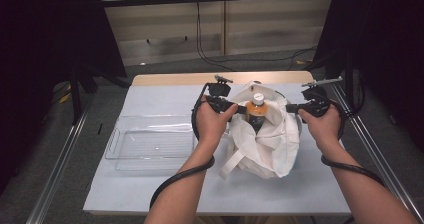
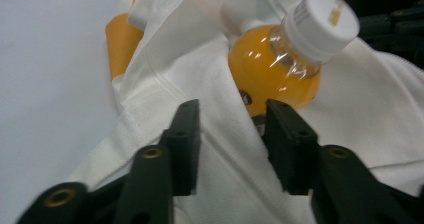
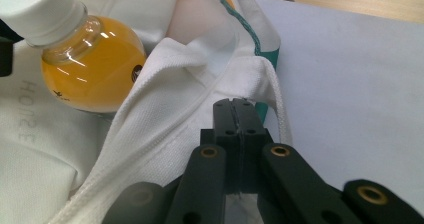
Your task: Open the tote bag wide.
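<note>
A white cloth bag (image 1: 260, 139) stands in the middle of the table. An orange drink bottle (image 1: 257, 111) with a white cap rises upright out of its mouth. My left gripper (image 1: 240, 109) is at the bag's left rim, pointing at the bottle. In the left gripper view it (image 2: 232, 109) is open, with bag cloth (image 2: 190, 59) lying between the jaws and the bottle (image 2: 272, 71) just past the tips. My right gripper (image 1: 289, 107) is at the bag's right rim. In the right gripper view it (image 3: 234, 104) is shut on the rim hem of the bag (image 3: 170, 119), with the bottle (image 3: 92, 71) beyond.
A clear plastic tray (image 1: 150, 141) lies left of the bag on the white-covered table (image 1: 150, 96). Metal rails (image 1: 60, 164) run along both sides, with dark stands behind them. A teal-edged cloth piece (image 3: 255, 39) sits inside the bag.
</note>
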`<act>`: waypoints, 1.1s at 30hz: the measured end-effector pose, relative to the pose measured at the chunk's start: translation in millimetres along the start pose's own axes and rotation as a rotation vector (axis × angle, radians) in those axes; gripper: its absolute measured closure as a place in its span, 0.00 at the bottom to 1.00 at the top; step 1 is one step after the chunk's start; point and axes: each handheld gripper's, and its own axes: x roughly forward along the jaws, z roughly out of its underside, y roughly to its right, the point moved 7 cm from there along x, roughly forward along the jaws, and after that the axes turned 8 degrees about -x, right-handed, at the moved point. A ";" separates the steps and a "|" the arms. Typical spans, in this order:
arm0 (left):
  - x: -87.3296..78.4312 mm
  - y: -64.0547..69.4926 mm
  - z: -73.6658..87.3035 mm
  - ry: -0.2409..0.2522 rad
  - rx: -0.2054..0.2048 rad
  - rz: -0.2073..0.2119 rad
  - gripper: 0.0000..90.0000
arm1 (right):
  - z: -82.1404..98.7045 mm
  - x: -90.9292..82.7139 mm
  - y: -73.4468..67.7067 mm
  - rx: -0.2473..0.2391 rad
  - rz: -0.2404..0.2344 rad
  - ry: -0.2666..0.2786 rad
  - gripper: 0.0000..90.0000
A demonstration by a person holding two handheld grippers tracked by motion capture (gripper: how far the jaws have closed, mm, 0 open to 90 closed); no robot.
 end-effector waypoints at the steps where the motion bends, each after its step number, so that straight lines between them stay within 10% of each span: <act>1: 0.6 -1.5 1.1 -0.014 0.006 -0.007 0.71 | 1.0 0.5 1.0 -0.001 0.003 -0.006 1.00; 7: 2.4 -15.5 5.3 -0.058 -0.023 -0.062 0.96 | 7.5 4.8 6.1 0.001 0.009 -0.017 1.00; 30: 18.1 -37.2 17.2 -0.105 -0.075 -0.105 0.98 | 43.0 25.4 26.3 0.011 0.061 -0.094 1.00; 33: 17.4 -38.3 17.7 -0.096 -0.066 -0.098 0.98 | 52.7 26.6 30.2 0.075 0.021 -0.068 1.00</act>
